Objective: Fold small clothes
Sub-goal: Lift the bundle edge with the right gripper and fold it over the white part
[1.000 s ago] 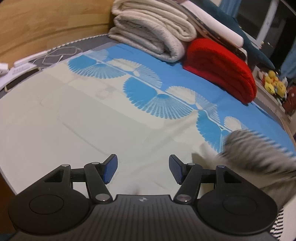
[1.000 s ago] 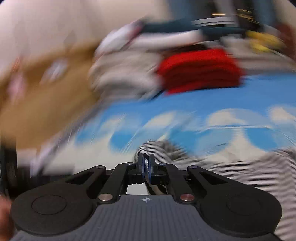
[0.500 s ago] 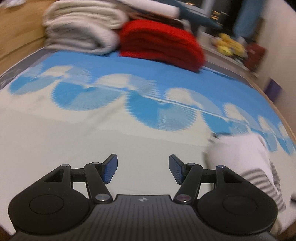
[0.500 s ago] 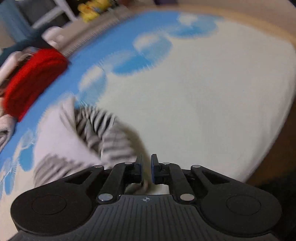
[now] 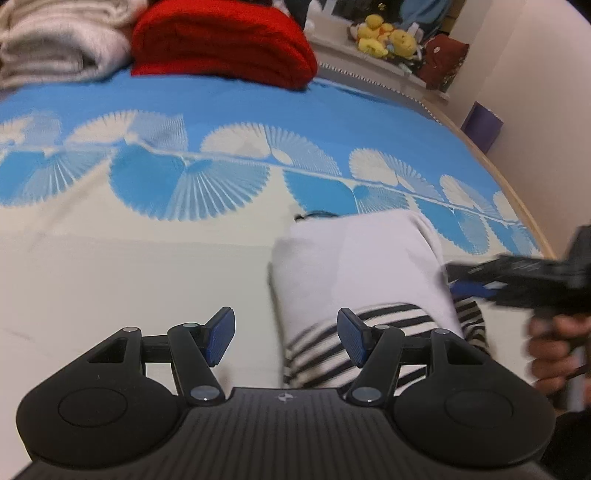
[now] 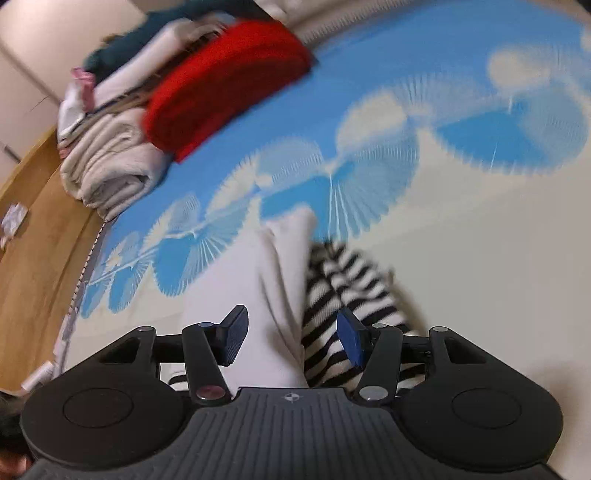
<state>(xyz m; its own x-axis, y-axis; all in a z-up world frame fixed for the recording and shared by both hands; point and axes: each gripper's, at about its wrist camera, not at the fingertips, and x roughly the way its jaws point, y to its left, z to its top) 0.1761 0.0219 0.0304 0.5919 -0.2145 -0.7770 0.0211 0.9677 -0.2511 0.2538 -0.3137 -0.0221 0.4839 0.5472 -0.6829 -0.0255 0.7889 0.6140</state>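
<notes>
A small white garment with black-and-white striped parts (image 5: 354, 266) lies bunched on the bed sheet, right of centre in the left wrist view. My left gripper (image 5: 286, 338) is open just in front of its near edge, holding nothing. The right gripper (image 5: 517, 273) shows at the right edge of that view, beside the garment. In the right wrist view the same garment (image 6: 280, 280) lies right in front of my right gripper (image 6: 291, 338), which is open with its jaws on either side of the cloth and not closed on it.
A red folded blanket (image 5: 221, 40) and a beige folded blanket (image 5: 51, 40) lie at the far side of the bed. The sheet (image 5: 129, 266) is cream with blue fan prints. Yellow plush toys (image 5: 384, 35) sit beyond. The bed's edge runs at the right (image 5: 517, 199).
My right gripper carried the striped garment across the bed, set it down and opened. My left gripper swung right toward the garment and stayed open.
</notes>
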